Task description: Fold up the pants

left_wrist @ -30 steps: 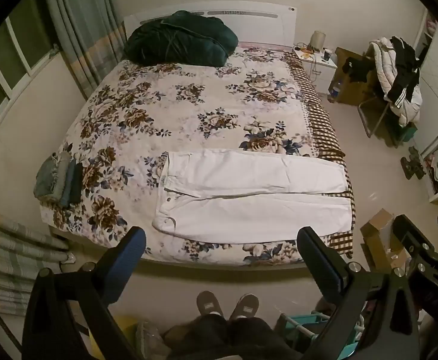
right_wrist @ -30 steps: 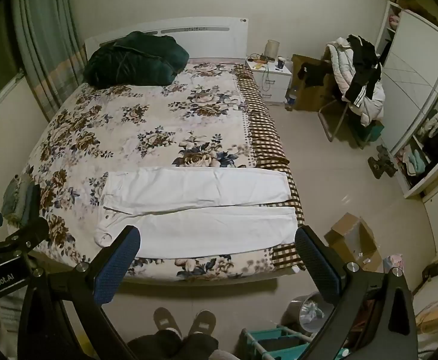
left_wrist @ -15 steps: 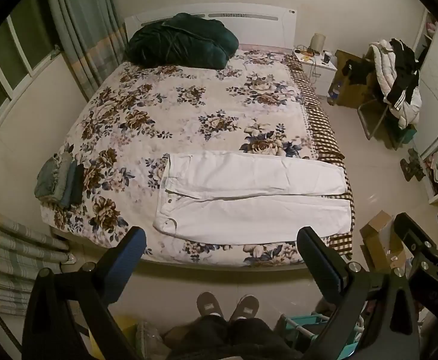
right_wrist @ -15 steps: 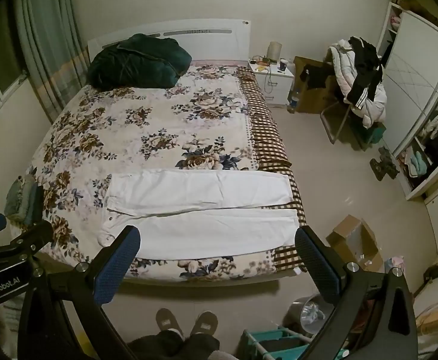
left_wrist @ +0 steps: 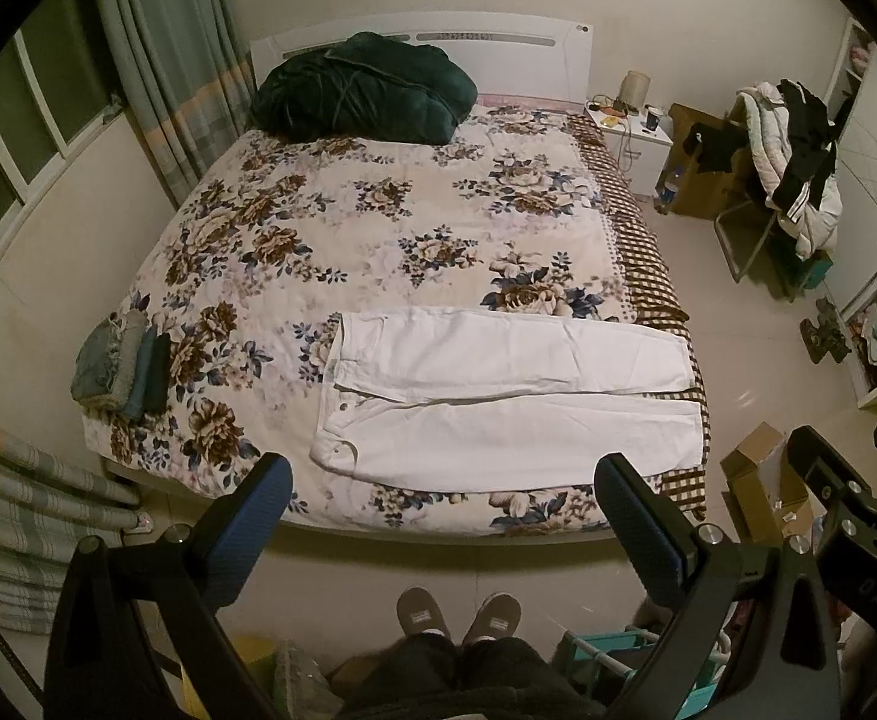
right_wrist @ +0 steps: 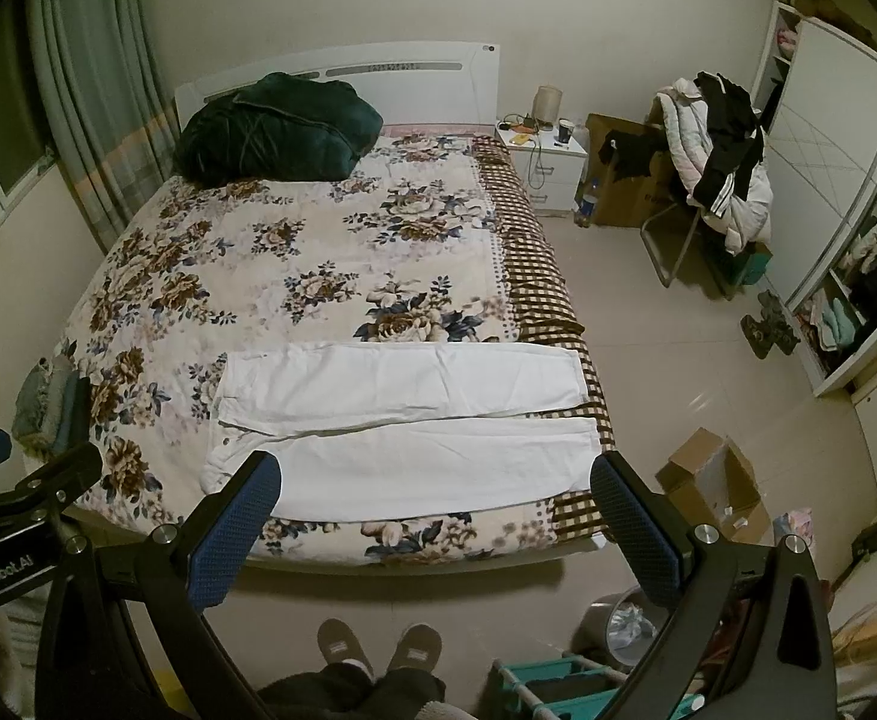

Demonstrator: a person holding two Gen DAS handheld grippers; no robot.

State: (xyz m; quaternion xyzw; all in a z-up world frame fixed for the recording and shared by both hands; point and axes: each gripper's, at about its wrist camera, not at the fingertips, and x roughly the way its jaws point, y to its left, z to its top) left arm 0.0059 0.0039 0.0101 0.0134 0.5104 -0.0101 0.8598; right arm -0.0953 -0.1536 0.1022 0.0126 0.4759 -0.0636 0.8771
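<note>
White pants (left_wrist: 510,396) lie flat across the foot of the floral bed (left_wrist: 378,228), waist to the left, both legs stretched right to the bed's edge; they also show in the right wrist view (right_wrist: 402,426). My left gripper (left_wrist: 444,486) is open and empty, held high above the bed's near edge. My right gripper (right_wrist: 438,483) is open and empty too, at about the same height and a little to the right. Neither touches the pants.
A stack of folded clothes (left_wrist: 120,369) sits at the bed's left edge. A dark green duvet (left_wrist: 360,90) lies at the headboard. Cardboard box (right_wrist: 714,486), teal rack (right_wrist: 564,684), chair with coats (right_wrist: 714,150) and wardrobe (right_wrist: 846,192) stand right. My slippered feet (left_wrist: 456,612) are below.
Both grippers have shifted slightly, so the bed sits a little lower in view. The pants have not moved and the jaws stay open.
</note>
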